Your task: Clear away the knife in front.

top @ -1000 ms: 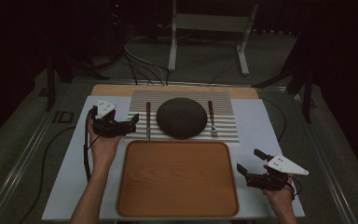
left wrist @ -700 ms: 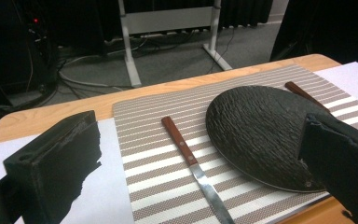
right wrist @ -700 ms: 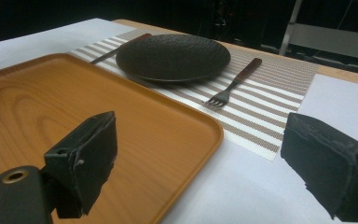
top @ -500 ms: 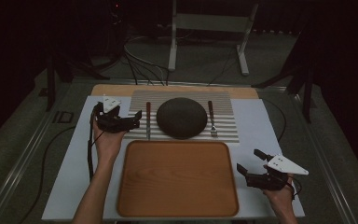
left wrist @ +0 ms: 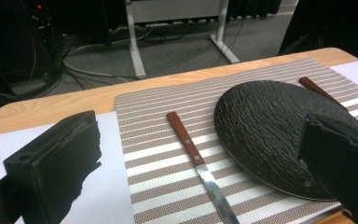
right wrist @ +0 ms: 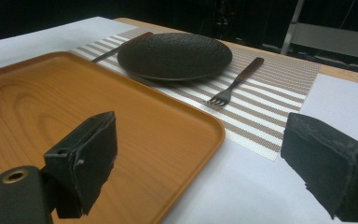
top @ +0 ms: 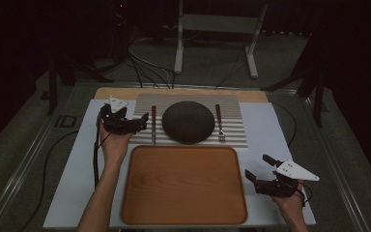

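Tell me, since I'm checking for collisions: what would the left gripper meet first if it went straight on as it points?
Probably the knife: it lies between the open left gripper and ahead of it on the striped mat, with the dark plate just beside. Height above the mat is unclear.

Left gripper (top: 134,123): black body, two black jaws, small grey three-cornered plate on top; a black cable trails from it along the forearm. In the left gripper view, its jaws are blocky, matt, with rough-edged, ragged pads (left wrist: 81,163).

Right gripper (top: 260,169): same black build, larger pale grey three-cornered plate. In the right gripper view, a round metal-rimmed hole sits at the base of one jaw.

Both forearms bare; no sleeves visible.
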